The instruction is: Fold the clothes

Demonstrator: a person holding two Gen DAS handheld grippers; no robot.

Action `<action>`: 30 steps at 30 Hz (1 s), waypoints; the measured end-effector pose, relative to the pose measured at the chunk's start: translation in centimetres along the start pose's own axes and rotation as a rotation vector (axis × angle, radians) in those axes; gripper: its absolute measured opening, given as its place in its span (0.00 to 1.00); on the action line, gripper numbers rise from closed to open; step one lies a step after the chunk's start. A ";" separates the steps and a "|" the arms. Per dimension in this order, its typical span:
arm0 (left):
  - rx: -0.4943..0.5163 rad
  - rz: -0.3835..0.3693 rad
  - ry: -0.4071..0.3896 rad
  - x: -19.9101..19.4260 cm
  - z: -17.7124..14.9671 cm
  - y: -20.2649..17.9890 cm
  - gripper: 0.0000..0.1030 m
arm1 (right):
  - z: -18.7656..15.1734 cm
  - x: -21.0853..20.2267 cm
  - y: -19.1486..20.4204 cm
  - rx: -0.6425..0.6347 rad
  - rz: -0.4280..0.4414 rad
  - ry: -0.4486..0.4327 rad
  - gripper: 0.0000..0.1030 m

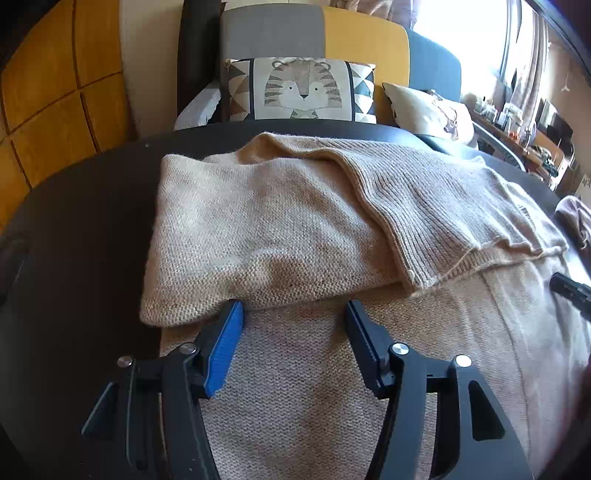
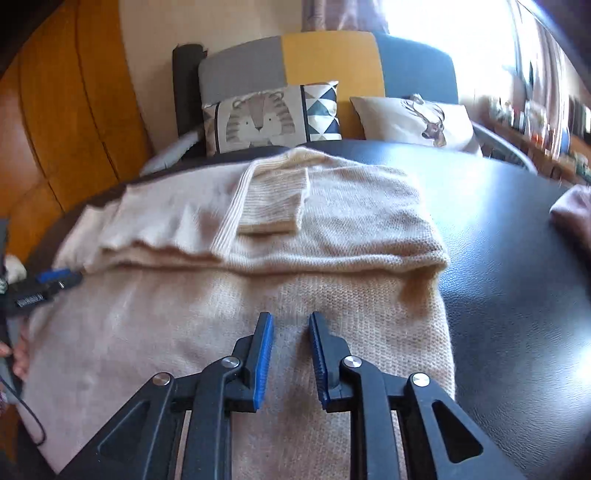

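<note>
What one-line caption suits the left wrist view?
Open left gripper poised over a partly folded beige sweater on a dark table, tiger cushion behind.

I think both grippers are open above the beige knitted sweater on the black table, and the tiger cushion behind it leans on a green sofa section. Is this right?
Not quite. The tiger cushion leans where the grey and yellow sofa sections meet, not on a green one; the left wrist view shows this. The rest holds: the left gripper and right gripper are open above the beige knitted sweater on the black table.
</note>
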State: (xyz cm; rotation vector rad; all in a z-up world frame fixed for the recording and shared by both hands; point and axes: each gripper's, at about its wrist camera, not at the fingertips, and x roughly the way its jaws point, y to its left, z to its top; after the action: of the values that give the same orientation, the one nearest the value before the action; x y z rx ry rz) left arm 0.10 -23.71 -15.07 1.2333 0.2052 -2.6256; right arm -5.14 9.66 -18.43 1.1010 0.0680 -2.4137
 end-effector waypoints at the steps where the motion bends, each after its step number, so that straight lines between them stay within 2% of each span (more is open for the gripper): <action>1: 0.012 0.009 -0.002 0.1 0.1 -0.2 0.63 | 0.2 0.2 -0.1 0.007 0.006 0.005 0.19; 5: 0.020 0.016 -0.006 1.0 0.9 -0.2 0.65 | 1.1 1.2 -0.8 0.027 0.027 0.018 0.19; 11: 0.016 0.049 -0.013 3.7 4.1 0.3 0.68 | 3.6 4.1 -2.0 0.046 0.038 0.033 0.19; 14: 0.011 0.074 -0.013 4.9 5.6 0.5 0.71 | 5.5 6.0 -2.7 0.060 0.046 0.033 0.19; 16: -0.001 0.086 -0.005 5.4 6.2 0.8 0.77 | 6.8 7.2 -3.2 0.073 0.049 0.032 0.19; 19: -0.004 0.105 0.010 5.1 6.3 0.9 0.78 | 7.6 7.9 -3.3 0.083 0.042 0.047 0.19; 23: 0.064 0.125 0.011 3.0 4.5 0.1 0.78 | 5.4 5.6 -3.0 0.048 0.037 0.064 0.19; 26: 0.124 0.091 0.017 0.9 1.8 -0.6 0.78 | 3.3 3.5 -2.7 0.016 0.036 0.075 0.19; 30: 0.104 0.060 0.031 -1.5 -1.0 -0.2 0.78 | 0.5 0.8 -2.4 -0.025 0.035 0.089 0.20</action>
State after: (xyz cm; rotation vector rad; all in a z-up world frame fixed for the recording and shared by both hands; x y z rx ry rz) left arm 1.69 -23.07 -14.57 1.2927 0.0363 -2.5967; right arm -7.03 11.32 -19.03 1.1881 0.1079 -2.3263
